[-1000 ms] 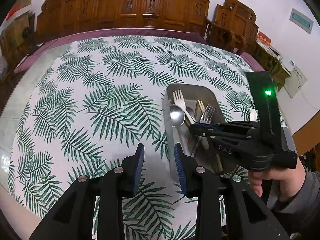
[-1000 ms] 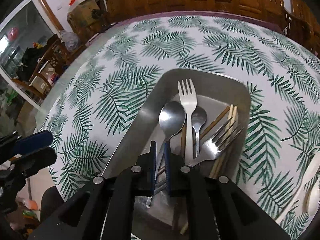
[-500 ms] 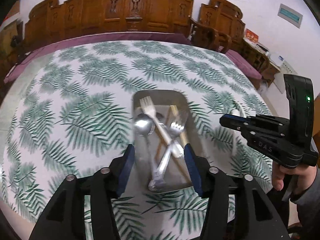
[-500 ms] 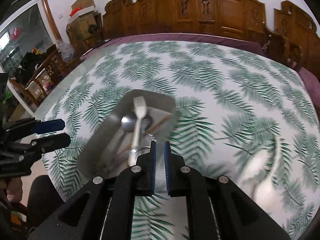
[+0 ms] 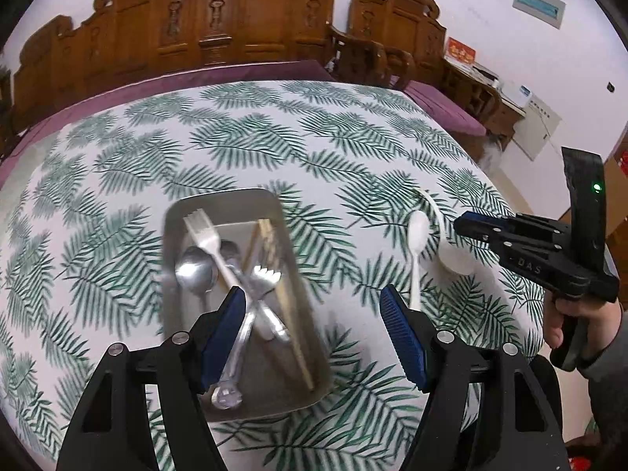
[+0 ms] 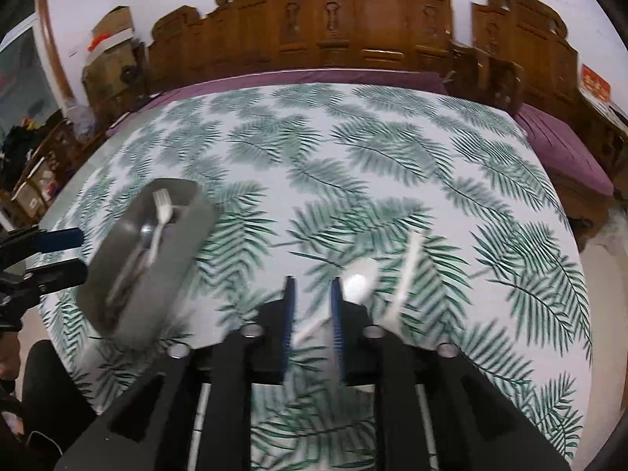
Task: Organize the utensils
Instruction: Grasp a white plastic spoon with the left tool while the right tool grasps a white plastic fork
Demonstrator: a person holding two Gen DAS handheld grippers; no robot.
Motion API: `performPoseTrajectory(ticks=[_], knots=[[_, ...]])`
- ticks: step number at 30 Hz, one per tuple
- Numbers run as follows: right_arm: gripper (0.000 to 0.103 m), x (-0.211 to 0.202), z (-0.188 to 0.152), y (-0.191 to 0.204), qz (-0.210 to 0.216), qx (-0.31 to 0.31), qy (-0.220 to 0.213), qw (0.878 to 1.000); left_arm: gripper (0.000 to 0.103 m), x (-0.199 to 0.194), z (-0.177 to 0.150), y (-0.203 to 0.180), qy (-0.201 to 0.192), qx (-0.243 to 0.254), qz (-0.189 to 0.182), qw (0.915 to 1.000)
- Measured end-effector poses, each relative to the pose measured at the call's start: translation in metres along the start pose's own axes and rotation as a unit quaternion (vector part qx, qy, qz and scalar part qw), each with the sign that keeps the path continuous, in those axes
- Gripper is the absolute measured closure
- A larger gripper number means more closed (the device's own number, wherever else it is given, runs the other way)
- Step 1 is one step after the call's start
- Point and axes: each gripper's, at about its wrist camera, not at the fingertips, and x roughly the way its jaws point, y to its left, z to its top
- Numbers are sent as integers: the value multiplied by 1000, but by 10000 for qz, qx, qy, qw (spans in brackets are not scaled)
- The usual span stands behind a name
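A metal tray [image 5: 172, 231] on the leaf-print table holds forks, spoons and chopsticks; it also shows at the left in the right wrist view [image 6: 172, 259]. Two white plastic spoons lie on the cloth right of the tray: one [image 5: 416, 235] straight, one [image 5: 451, 259] further right. My left gripper [image 5: 314, 322] is open wide and empty, above the tray's near right corner. My right gripper [image 6: 312, 302] is open a little and empty, just above the white spoons [image 6: 361, 278]; it shows at the right in the left wrist view [image 5: 463, 227].
The round table [image 5: 274, 141] has a leaf-print cloth over a purple edge. Carved wooden chairs [image 5: 243, 27] ring the far side. Boxes and clutter [image 6: 43, 165] stand at the left of the room.
My right gripper left the tray, swung right to the white spoons and opened a little. My left gripper opened wide and shifted right of the tray.
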Motion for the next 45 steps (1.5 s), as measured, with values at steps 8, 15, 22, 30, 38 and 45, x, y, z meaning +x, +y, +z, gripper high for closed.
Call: performPoseTrajectory(ticks=[8, 15, 22, 30, 38, 45], knots=[[80, 26, -15, -39, -202, 250, 259, 9991, 35, 26, 6, -33, 167, 235, -131, 9995], [80, 55, -17, -49, -244, 295, 471, 9982, 35, 45, 11, -49, 293, 363, -174, 9988], [85, 67, -21, -62, -234, 425, 676, 9965, 43, 68, 11, -64, 510, 495, -287, 9971], [94, 48, -35, -82, -179, 515, 637, 9965, 67, 94, 14, -89, 728, 706, -495, 9936], [94, 29, -49, -90, -128, 643, 547, 9964, 73, 124, 15, -106, 959, 891, -549, 9899], [94, 20, -55, -94, -124, 707, 538, 9960, 84, 147, 19, -115, 1122, 974, -539, 9874]])
